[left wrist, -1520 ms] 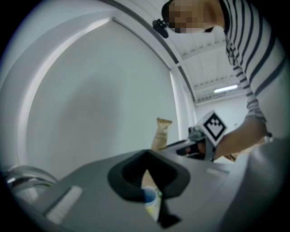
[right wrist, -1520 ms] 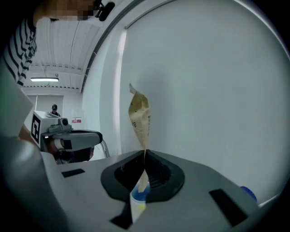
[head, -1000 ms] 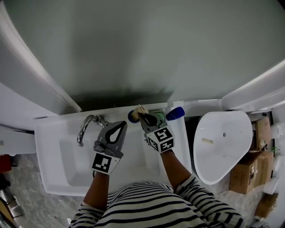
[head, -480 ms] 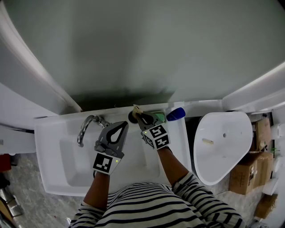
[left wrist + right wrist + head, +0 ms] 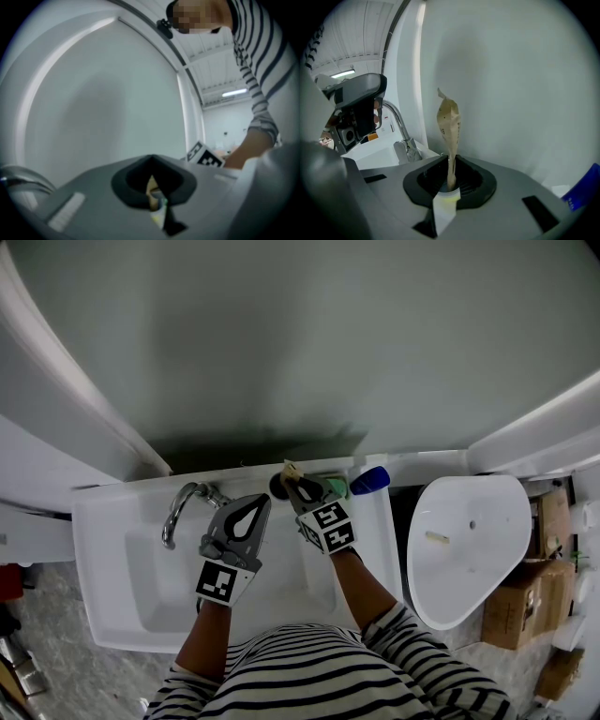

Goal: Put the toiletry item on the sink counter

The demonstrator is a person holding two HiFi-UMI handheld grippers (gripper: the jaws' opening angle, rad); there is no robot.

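The right gripper (image 5: 450, 164) has its fingers clamped on a creased, flattened tan tube (image 5: 449, 124) rising upright past their tips; the left gripper (image 5: 151, 161) has its fingers pressed together.

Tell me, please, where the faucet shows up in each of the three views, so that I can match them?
Head view: the faucet is left of centre, at the back edge of the sink.
Left gripper view: only a chrome curve at the lower left edge.
Right gripper view: left of centre, to the left of the tan tube.
Shared landmark: the grey wall panel fills the background in all three.
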